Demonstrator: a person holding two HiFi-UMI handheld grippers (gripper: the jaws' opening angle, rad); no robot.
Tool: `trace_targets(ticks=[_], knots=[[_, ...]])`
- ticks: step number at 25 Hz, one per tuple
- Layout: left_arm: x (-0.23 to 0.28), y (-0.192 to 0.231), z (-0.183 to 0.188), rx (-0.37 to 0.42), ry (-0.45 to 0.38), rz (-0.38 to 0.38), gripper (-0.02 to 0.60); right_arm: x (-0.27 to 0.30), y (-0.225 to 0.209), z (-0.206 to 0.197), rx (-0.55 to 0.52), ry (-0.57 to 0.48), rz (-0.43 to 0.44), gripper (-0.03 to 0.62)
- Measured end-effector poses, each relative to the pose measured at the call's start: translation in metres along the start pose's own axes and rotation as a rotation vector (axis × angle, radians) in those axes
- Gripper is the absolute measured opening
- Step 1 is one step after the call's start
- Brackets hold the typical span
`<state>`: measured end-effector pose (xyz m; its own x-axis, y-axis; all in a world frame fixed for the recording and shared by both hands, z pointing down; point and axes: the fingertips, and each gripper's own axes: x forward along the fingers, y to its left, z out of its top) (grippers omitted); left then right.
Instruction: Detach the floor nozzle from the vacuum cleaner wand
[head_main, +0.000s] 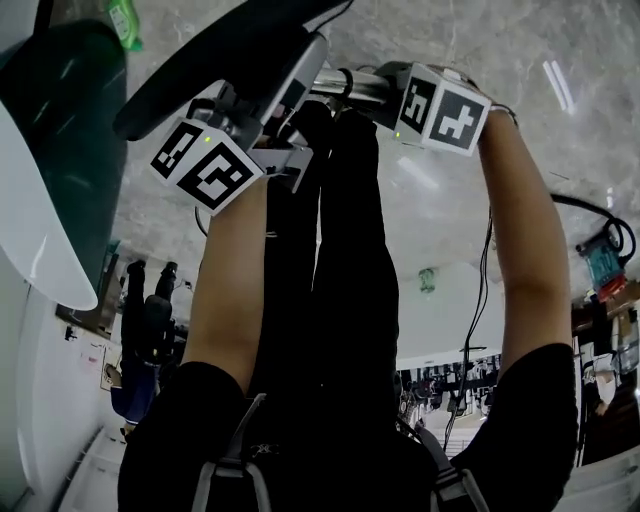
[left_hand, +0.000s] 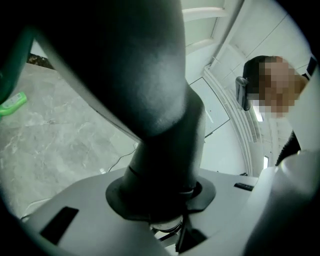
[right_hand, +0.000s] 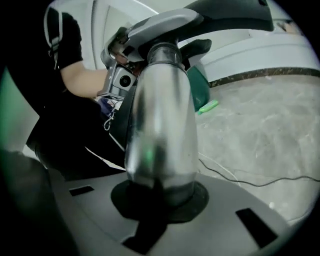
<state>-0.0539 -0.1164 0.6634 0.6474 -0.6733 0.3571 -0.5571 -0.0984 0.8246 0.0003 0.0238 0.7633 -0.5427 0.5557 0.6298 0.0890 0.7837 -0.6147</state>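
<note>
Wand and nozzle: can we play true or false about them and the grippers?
1. The right gripper holds the silver wand. True.
2. The left gripper holds a green toy. False: its jaws grip the dark nozzle.
3. The nozzle is off the wand. False: they look joined.
4. The floor is grey stone. True.

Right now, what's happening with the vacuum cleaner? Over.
Left gripper shut on dark grey plastic floor nozzle neck. Right gripper shut on shiny silver metal wand. Not yet apart. Nothing seen blocking.
</note>
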Motion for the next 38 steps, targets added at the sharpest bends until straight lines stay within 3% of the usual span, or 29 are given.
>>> trace_targets(ticks=[1, 2, 5, 6, 7, 8, 9, 12, 13, 14, 15, 16, 20, 21, 22, 23, 24, 28, 29, 30, 31, 33, 34, 35, 36, 38], knots=[[0.0, 0.005, 0.0, -0.026, -0.001, 0.015, 0.132, 0.0, -0.002, 0.001, 0.017, 0.001, -0.02, 0.052], [0.002, 0.013, 0.0, -0.055, -0.006, 0.035, 0.13, 0.0, -0.013, -0.001, 0.023, 0.007, -0.125, 0.052], [0.01, 0.028, -0.002, -0.094, -0.028, 0.082, 0.129, -0.008, -0.063, -0.01, -0.015, 0.03, -0.646, 0.052], [0.01, 0.028, -0.005, -0.088, -0.031, 0.095, 0.129, -0.011, -0.07, -0.014, -0.032, 0.029, -0.764, 0.052], [0.009, 0.027, -0.008, -0.073, -0.033, 0.104, 0.129, -0.009, -0.071, -0.017, -0.046, 0.022, -0.801, 0.052], [0.008, 0.024, -0.01, -0.049, -0.034, 0.111, 0.129, -0.004, -0.065, -0.02, -0.055, 0.01, -0.74, 0.052], [0.007, 0.022, -0.011, -0.02, -0.034, 0.114, 0.129, 0.005, -0.054, -0.022, -0.056, -0.002, -0.596, 0.052], [0.006, 0.017, -0.003, 0.025, -0.046, 0.103, 0.123, 0.017, -0.01, -0.018, -0.017, -0.017, -0.025, 0.052], [0.006, 0.018, 0.0, 0.011, -0.054, 0.098, 0.123, 0.014, 0.0, -0.014, 0.005, -0.017, 0.095, 0.052], [0.007, 0.02, 0.002, -0.014, -0.064, 0.099, 0.123, 0.011, 0.004, -0.013, 0.022, -0.012, 0.145, 0.052], [0.007, 0.023, 0.001, -0.041, -0.073, 0.107, 0.119, 0.009, 0.001, -0.013, 0.026, -0.002, 0.123, 0.052], [0.007, 0.027, 0.0, -0.065, -0.083, 0.122, 0.117, 0.009, -0.008, -0.016, 0.014, 0.01, 0.039, 0.052], [-0.001, 0.043, 0.003, -0.09, -0.125, 0.189, 0.118, 0.006, -0.064, -0.012, -0.09, 0.02, -0.551, 0.052], [-0.003, 0.044, 0.005, -0.078, -0.131, 0.19, 0.117, 0.005, -0.074, -0.01, -0.103, 0.012, -0.669, 0.052], [-0.004, 0.044, 0.004, -0.062, -0.126, 0.187, 0.118, 0.006, -0.075, -0.009, -0.104, 0.002, -0.723, 0.052], [-0.007, 0.042, 0.001, -0.043, -0.112, 0.184, 0.117, 0.011, -0.07, -0.01, -0.096, -0.01, -0.698, 0.052], [-0.009, 0.038, -0.003, -0.02, -0.092, 0.181, 0.117, 0.019, -0.058, -0.012, -0.084, -0.022, -0.605, 0.052], [-0.026, 0.03, -0.018, 0.019, -0.043, 0.159, 0.117, 0.046, 0.001, -0.016, -0.049, -0.033, -0.076, 0.052], [-0.03, 0.034, -0.015, 0.0, -0.044, 0.157, 0.117, 0.048, 0.007, -0.011, -0.04, -0.029, -0.009, 0.052], [-0.034, 0.041, -0.009, -0.025, -0.049, 0.164, 0.117, 0.049, 0.004, -0.003, -0.036, -0.024, -0.011, 0.052], [-0.038, 0.051, -0.001, -0.052, -0.063, 0.184, 0.117, 0.049, -0.008, 0.005, -0.043, -0.013, -0.096, 0.052], [-0.058, 0.074, 0.025, -0.1, -0.135, 0.269, 0.117, 0.042, -0.046, 0.004, -0.079, 0.039, -0.46, 0.052], [-0.074, 0.084, 0.043, -0.103, -0.188, 0.319, 0.117, 0.035, -0.062, -0.008, -0.106, 0.077, -0.655, 0.052], [-0.087, 0.089, 0.061, -0.076, -0.228, 0.349, 0.117, 0.028, -0.069, -0.025, -0.135, 0.113, -0.791, 0.052], [-0.093, 0.086, 0.074, -0.013, -0.232, 0.356, 0.117, 0.025, -0.07, -0.042, -0.156, 0.14, -0.85, 0.052], [-0.087, 0.073, 0.082, 0.146, -0.154, 0.325, 0.117, 0.028, -0.063, -0.067, -0.142, 0.167, -0.836, 0.052]])
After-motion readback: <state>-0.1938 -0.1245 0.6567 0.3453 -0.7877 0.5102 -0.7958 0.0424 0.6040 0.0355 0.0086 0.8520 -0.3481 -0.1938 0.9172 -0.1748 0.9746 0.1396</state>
